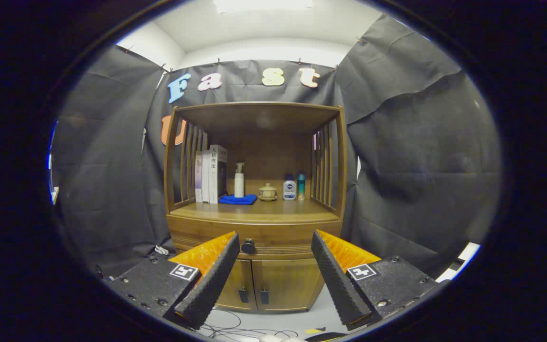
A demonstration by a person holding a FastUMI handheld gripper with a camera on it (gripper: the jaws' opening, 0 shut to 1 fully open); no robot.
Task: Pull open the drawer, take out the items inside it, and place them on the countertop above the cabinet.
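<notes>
Two orange-backed black ribbed fingers of the gripper (276, 240) are spread wide, gripping nothing, well short of the wooden cabinet's closed drawer (273, 237) and its dark round knob (248, 246) between them. Up on the brown countertop (273, 209): upright books (212, 174) with Chinese-lettered spines, white pump bottle (239, 180) on a folded blue cloth (238, 199), small lidded ceramic pot (268, 192).

Three books (211, 173), three bottles (239, 180), one cloth (238, 200), one lidded pot (268, 192), two cabinet doors (283, 285).

The cabinet (273, 223) is warm brown wood with a dark knob (248, 246) on its drawer (273, 236); the gripper (275, 256), spread wide at the bottom of the frame, has orange fingers (207, 254) with black ribbed pads; on the countertop (278, 209) sit a blue cloth (238, 199), a white pump bottle (239, 180), white and black books (211, 175), a tan pot (268, 192) and a teal bottle (301, 185).
</notes>
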